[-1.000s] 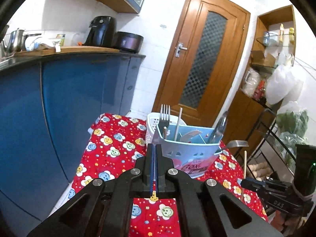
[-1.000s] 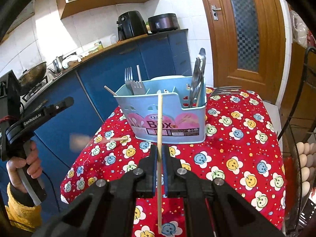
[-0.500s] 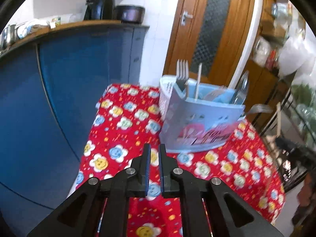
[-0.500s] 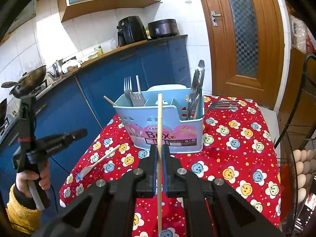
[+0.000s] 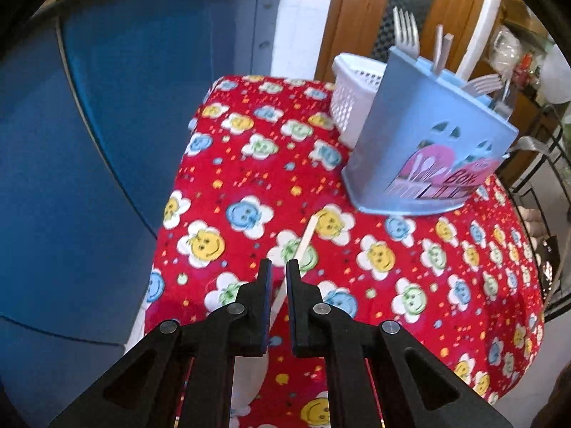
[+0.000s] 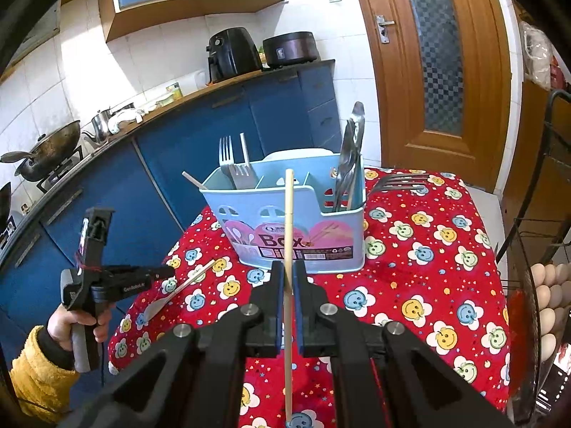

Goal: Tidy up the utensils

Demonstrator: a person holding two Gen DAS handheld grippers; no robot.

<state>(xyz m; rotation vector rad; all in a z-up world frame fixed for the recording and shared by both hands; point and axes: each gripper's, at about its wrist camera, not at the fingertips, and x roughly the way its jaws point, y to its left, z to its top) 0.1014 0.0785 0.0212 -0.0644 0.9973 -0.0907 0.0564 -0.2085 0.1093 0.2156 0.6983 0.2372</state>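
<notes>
A light blue utensil box (image 6: 296,221) with forks and spoons stands on the red flowered tablecloth (image 6: 421,278); it also shows in the left wrist view (image 5: 424,157). My right gripper (image 6: 289,276) is shut on a pale wooden chopstick (image 6: 289,221), held upright in front of the box. A white plastic spoon (image 5: 307,239) lies on the cloth at the left edge, also seen in the right wrist view (image 6: 178,294). My left gripper (image 5: 279,271) hovers just above its handle, jaws slightly apart, empty.
A white perforated basket (image 5: 353,96) stands behind the box. A metal fork (image 6: 399,182) lies on the cloth at the right of the box. Blue cabinets (image 5: 107,107) stand left of the table. A wire rack with eggs (image 6: 546,292) is at the right.
My left gripper opened a little and dropped toward the table's left edge, over the white spoon. My right gripper kept the chopstick and barely moved.
</notes>
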